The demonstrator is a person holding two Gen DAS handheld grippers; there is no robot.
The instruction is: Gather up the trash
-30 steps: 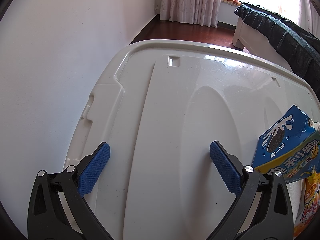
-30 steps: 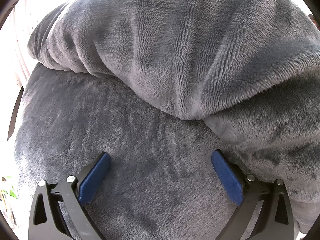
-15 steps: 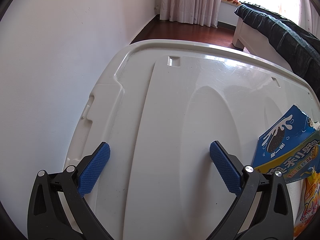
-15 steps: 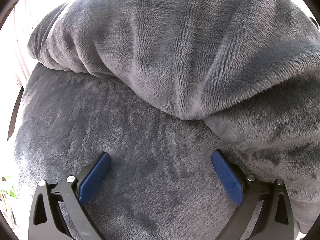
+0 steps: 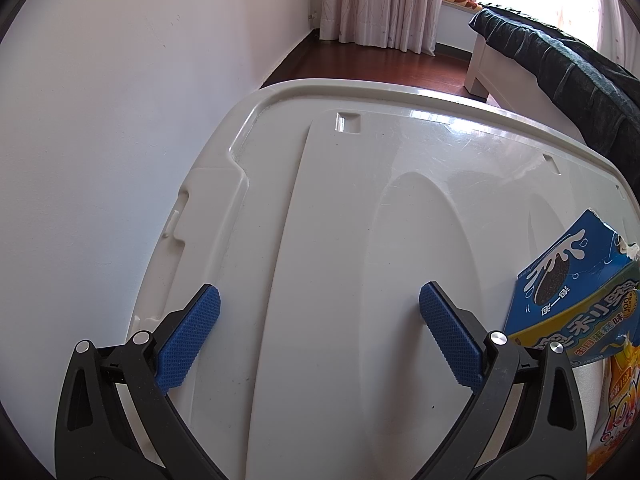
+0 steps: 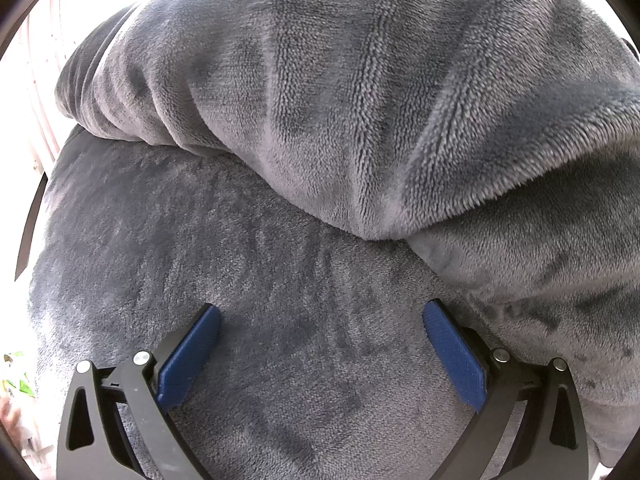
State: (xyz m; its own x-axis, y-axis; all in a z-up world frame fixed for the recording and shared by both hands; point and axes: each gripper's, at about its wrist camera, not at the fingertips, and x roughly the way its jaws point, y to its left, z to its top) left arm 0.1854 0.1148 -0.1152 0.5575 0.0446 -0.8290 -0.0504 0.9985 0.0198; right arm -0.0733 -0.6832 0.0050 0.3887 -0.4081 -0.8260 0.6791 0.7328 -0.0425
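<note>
In the left wrist view my left gripper (image 5: 320,312) is open and empty, low over a white plastic bin lid (image 5: 352,208). A blue and yellow cookie box (image 5: 572,296) lies at the lid's right edge, to the right of my right finger. An orange and yellow wrapper (image 5: 616,400) lies just below the box, partly cut off by the frame. In the right wrist view my right gripper (image 6: 320,320) is open and empty, close over a grey plush blanket (image 6: 340,120). No trash shows in that view.
A white wall (image 5: 100,140) stands close on the left of the lid. Beyond the lid are a dark wood floor (image 5: 380,64), pink curtains (image 5: 384,0) and a bed with a dark cover (image 5: 560,64). The folded blanket fills the right wrist view.
</note>
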